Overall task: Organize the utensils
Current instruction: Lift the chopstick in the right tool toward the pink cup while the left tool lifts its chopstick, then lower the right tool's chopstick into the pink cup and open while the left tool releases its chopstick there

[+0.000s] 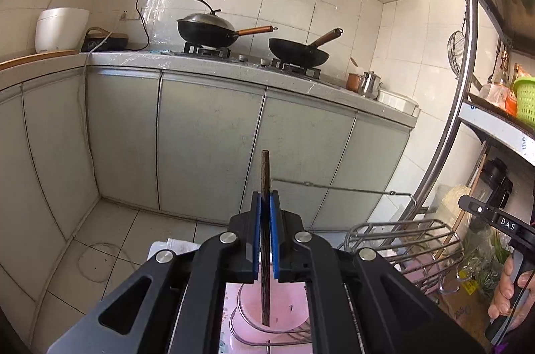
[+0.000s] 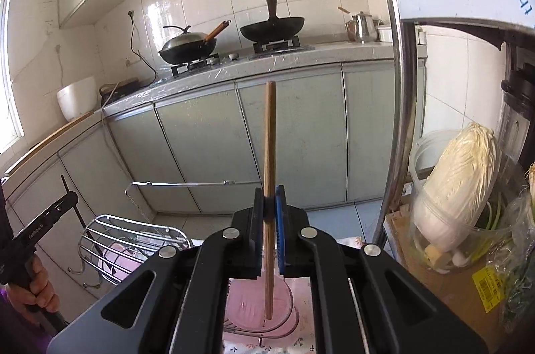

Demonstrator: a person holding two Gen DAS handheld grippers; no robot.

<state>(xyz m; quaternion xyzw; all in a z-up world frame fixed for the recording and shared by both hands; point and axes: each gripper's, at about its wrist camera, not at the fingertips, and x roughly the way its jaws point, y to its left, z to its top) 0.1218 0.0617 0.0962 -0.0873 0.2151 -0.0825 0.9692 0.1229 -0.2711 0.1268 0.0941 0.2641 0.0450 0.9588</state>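
We hold a dark chopstick (image 1: 265, 186) in the closed left claw (image 1: 265, 203) and a light chopstick (image 2: 269, 153) in the closed right claw (image 2: 269, 203), both frame centre. Neither is stowed; placement in the wire rack (image 2: 133, 237), lower left, remains.

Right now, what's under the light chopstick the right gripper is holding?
Below the light chopstick, clamped upright in the right gripper, sits a pink bowl ringed by a wire holder. The gripper body hides the rest of the bowl.
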